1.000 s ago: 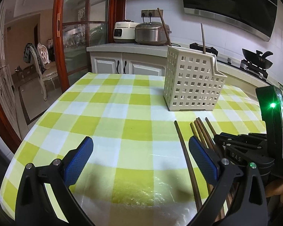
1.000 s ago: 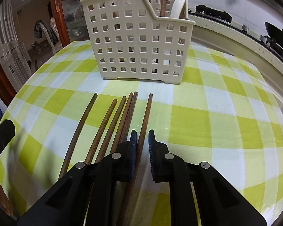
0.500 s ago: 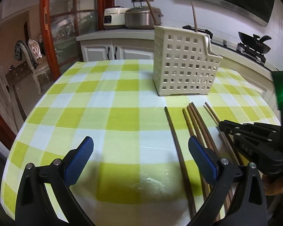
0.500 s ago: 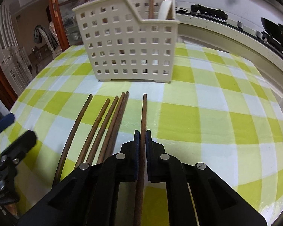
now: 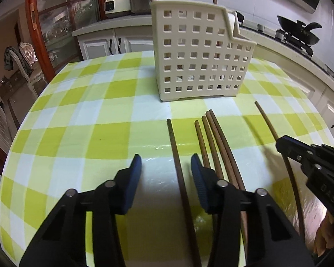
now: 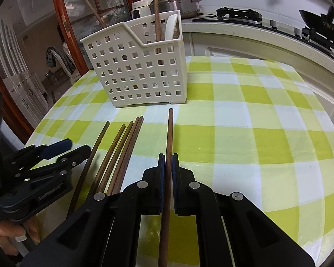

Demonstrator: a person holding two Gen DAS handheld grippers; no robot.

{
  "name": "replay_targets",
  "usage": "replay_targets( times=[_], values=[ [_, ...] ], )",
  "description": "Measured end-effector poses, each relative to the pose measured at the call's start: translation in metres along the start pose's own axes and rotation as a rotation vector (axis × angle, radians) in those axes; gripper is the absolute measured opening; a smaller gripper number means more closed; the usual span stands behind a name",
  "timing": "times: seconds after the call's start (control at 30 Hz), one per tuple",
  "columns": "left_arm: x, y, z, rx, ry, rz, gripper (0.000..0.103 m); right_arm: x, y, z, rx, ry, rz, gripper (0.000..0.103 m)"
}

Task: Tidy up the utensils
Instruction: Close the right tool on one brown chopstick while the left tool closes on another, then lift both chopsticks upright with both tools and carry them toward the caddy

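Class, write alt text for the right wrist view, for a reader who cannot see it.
The right gripper has its jaws shut on one wooden chopstick over a green-checked tablecloth. Five more chopsticks lie to the left, near the left gripper. A white perforated basket behind holds two chopsticks and a white spoon.

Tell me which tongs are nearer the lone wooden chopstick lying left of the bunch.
Left. The left tongs straddle that lone wooden chopstick, closing. The right tongs grip another chopstick beyond the bunch.
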State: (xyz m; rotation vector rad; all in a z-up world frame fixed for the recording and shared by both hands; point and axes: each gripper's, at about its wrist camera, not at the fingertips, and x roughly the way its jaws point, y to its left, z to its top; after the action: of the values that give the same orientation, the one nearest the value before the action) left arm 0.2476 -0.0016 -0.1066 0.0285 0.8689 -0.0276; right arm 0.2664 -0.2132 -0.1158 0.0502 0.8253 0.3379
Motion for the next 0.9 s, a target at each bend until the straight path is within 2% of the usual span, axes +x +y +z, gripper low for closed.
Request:
replay_targets(
  times=[0.13,0.2,0.43,0.57,0.9],
  values=[
    [0.008,-0.003,0.002,0.006,0.019,0.000,0.030,-0.003,-0.004,-0.001,0.007,-0.004,0.015,0.006],
    [0.012,-0.006,0.001,0.016,0.034,-0.010,0.021,-0.004,-0.005,-0.001,0.012,-0.006,0.019,0.006],
    [0.016,-0.010,-0.001,0.039,0.031,-0.005,0.017,-0.004,-0.009,-0.003,0.020,-0.004,0.027,0.006],
    [0.016,-0.016,-0.002,0.064,0.025,-0.007,0.007,-0.005,-0.008,-0.003,0.020,-0.004,0.028,0.006],
    [0.012,-0.008,-0.003,0.014,0.003,-0.048,0.006,-0.013,-0.004,-0.001,0.012,-0.021,0.032,0.006]
  ],
)
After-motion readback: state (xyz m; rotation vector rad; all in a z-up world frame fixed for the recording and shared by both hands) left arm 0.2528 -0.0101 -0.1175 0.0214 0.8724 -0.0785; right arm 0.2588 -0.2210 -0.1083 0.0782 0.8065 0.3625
